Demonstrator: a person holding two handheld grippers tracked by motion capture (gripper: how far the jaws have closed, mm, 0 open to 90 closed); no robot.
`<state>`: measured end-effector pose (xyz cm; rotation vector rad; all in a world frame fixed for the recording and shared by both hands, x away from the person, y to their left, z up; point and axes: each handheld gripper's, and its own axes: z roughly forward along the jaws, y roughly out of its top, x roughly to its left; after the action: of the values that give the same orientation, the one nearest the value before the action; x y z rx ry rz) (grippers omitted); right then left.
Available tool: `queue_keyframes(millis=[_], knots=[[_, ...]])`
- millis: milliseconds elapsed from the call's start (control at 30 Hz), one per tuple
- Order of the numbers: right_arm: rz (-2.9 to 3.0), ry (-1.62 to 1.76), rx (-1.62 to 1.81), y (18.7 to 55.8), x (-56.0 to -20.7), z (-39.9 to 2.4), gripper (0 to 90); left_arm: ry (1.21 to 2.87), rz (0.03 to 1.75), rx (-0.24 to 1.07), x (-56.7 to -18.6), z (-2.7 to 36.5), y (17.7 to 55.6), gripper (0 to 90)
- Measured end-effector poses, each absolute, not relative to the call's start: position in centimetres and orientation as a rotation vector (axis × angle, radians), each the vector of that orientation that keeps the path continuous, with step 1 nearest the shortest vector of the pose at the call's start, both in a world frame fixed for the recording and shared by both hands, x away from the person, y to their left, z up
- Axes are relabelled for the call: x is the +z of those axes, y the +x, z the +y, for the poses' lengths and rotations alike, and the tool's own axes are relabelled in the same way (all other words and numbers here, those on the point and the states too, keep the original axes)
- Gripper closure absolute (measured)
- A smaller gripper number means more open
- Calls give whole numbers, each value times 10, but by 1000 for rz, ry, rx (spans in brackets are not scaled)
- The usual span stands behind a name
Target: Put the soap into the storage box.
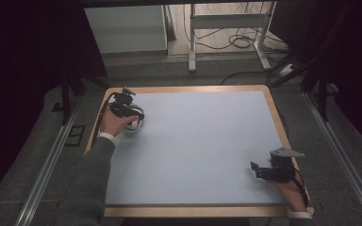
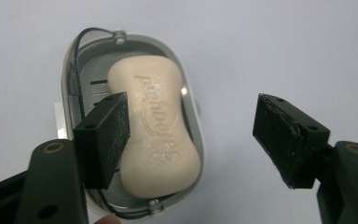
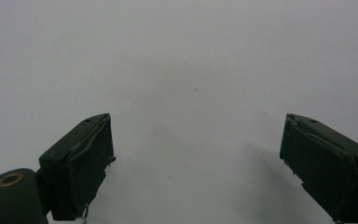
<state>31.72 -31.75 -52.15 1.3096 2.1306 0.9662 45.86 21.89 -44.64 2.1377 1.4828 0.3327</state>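
The left tongs (image 2: 191,135) stand wide open and hold nothing; they hang over the soap (image 2: 156,126), which lies in its dish (image 2: 70,70) near the far left corner of the table (image 1: 193,141). The right tongs (image 3: 196,163) are also wide open and empty, above the bare pale-blue top near the front right corner. The table has a wooden rim (image 1: 277,117), and around it are grey carpet, metal rails (image 1: 47,165), a white desk frame (image 1: 226,23) and cables (image 1: 240,42).

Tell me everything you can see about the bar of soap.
The bar of soap is cream-coloured, oblong with a narrower waist, and has raised lettering pressed into its top. It looks smooth, whole and dry. It lies flat inside an oval soap dish near the table's far left corner. The open left gripper hangs over it; one jaw overlaps its edge, though contact is unclear.
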Motion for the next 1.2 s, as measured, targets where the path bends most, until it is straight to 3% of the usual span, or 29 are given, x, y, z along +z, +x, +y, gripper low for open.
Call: queue_keyframes(millis=[633, 800, 1200], knots=[[2131, 1287, 966, 312, -517, -313, 95, 2102, 1158, 340, -445, 208, 371, 276], [2129, 1280, 969, 310, -516, -312, 95, 2102, 1074, 290, -455, 206, 349, 276], [2116, 1282, 986, 310, -512, -315, 95, 2097, 1073, 295, -488, 199, 304, 273]])
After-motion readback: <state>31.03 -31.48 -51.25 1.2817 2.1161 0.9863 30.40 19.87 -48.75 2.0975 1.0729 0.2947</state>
